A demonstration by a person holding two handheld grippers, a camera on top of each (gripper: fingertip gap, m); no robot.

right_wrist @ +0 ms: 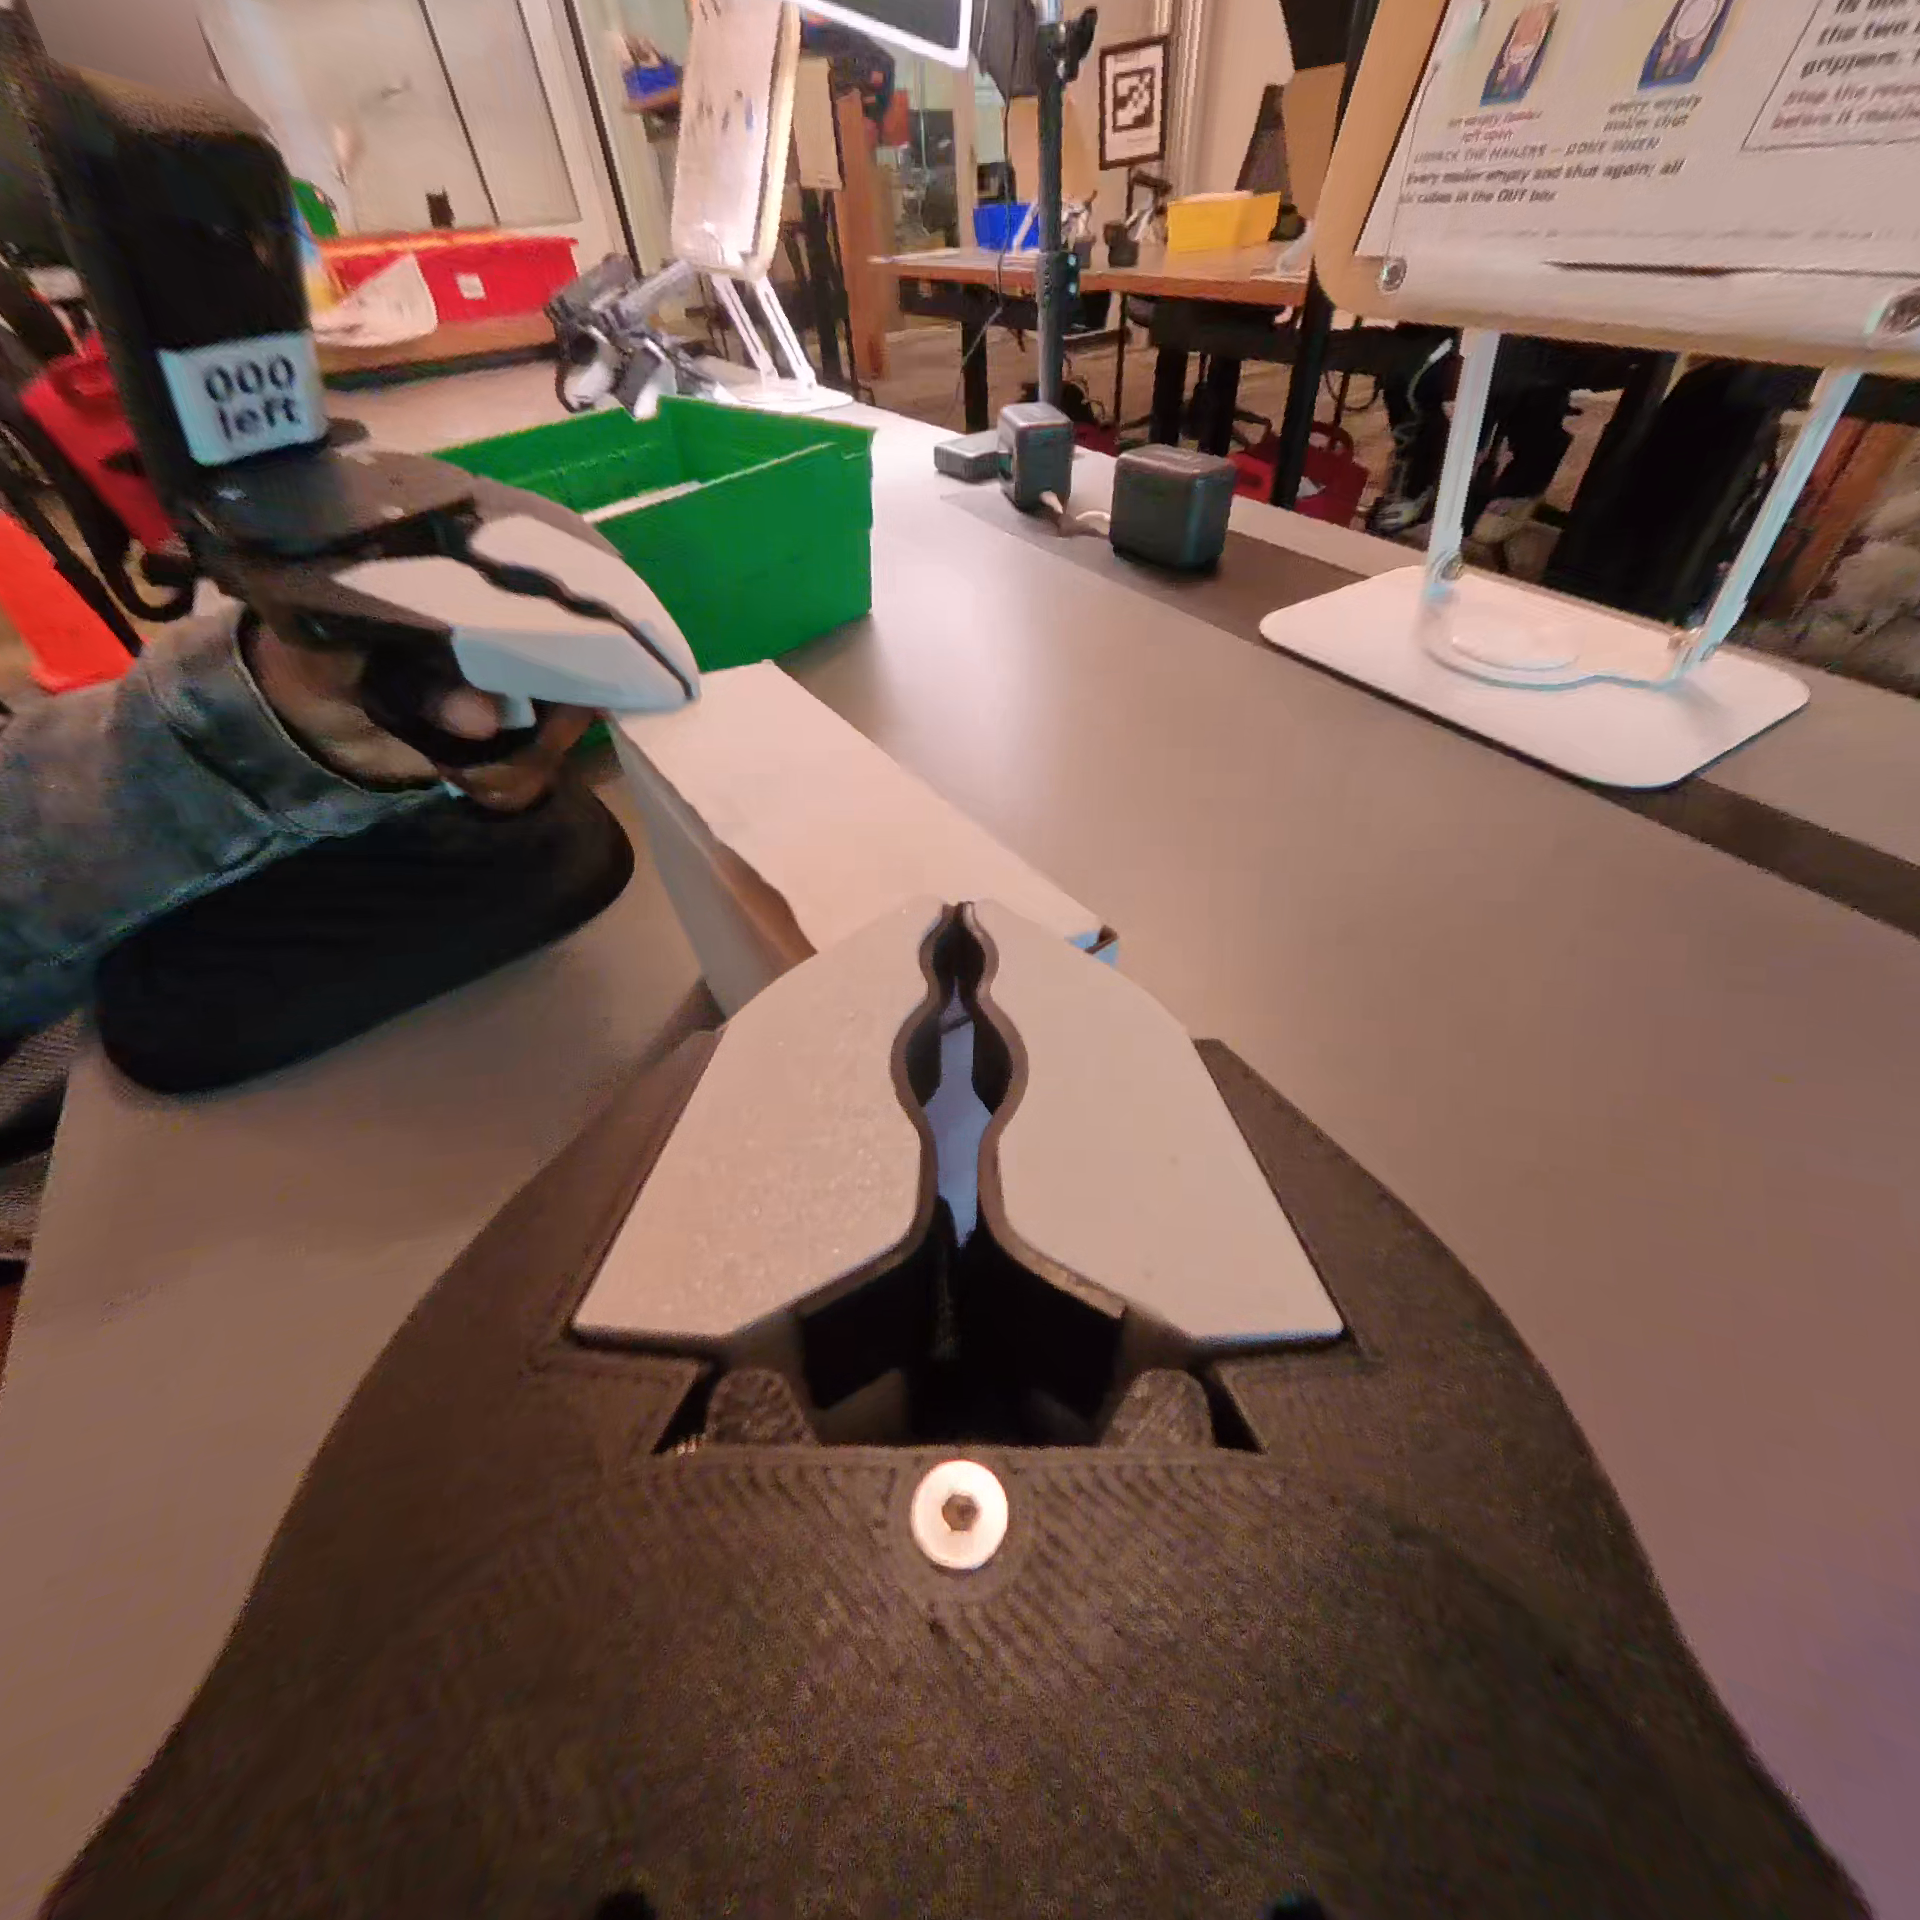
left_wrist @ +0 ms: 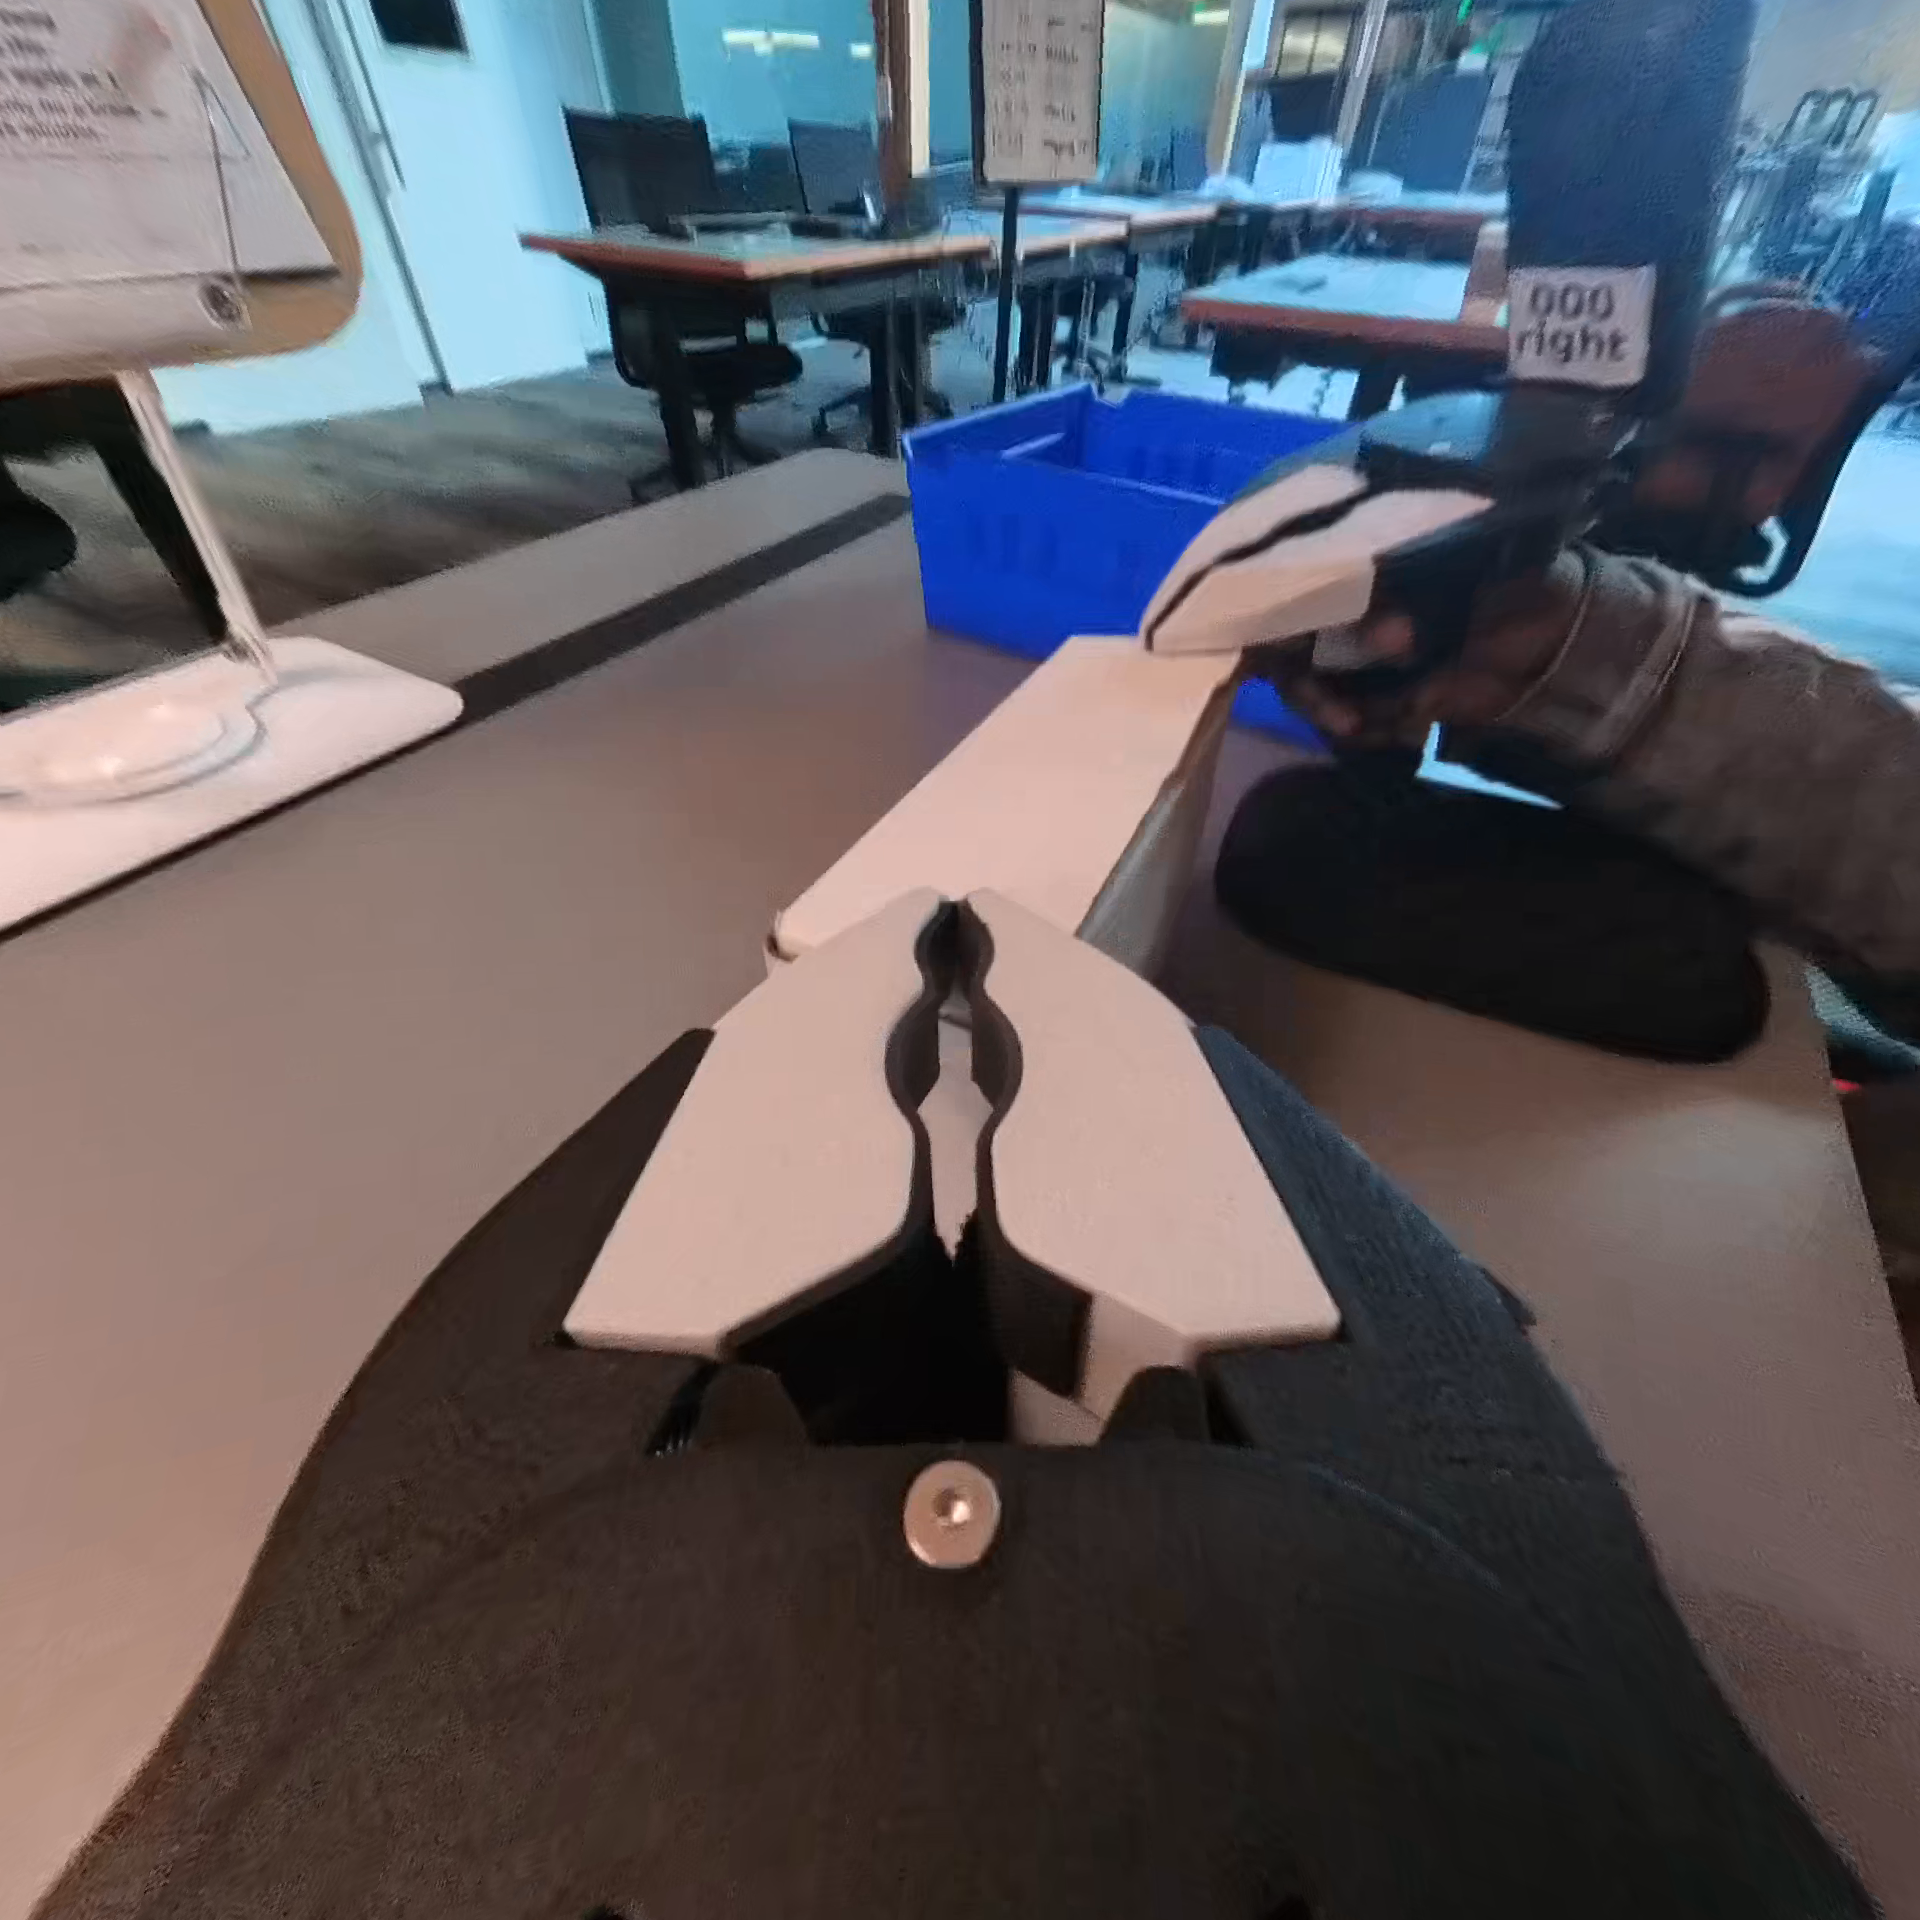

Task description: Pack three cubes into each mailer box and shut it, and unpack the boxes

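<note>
A white mailer box (left_wrist: 1029, 790) lies on the grey table, its lid on top and a side flap with a brown inner face (left_wrist: 1143, 883) hanging toward the person. My left gripper (left_wrist: 956, 906) is shut, its tips over one end of the lid. My right gripper (left_wrist: 1155, 632) is shut, its tips at the other end. In the right wrist view the right gripper (right_wrist: 961, 909) sits over the near end of the box (right_wrist: 831, 810) and the left gripper (right_wrist: 686, 686) over the far end. No cubes are in view.
A blue bin (left_wrist: 1081, 520) stands beyond the box in the left wrist view, and a green bin (right_wrist: 727, 520) in the right wrist view. A sign stand (right_wrist: 1538, 686) and two dark boxy devices (right_wrist: 1169, 509) stand farther back. Sleeved hands (right_wrist: 156, 769) hold the grippers. One gripper's finger ends stand about 12 cm off the other's.
</note>
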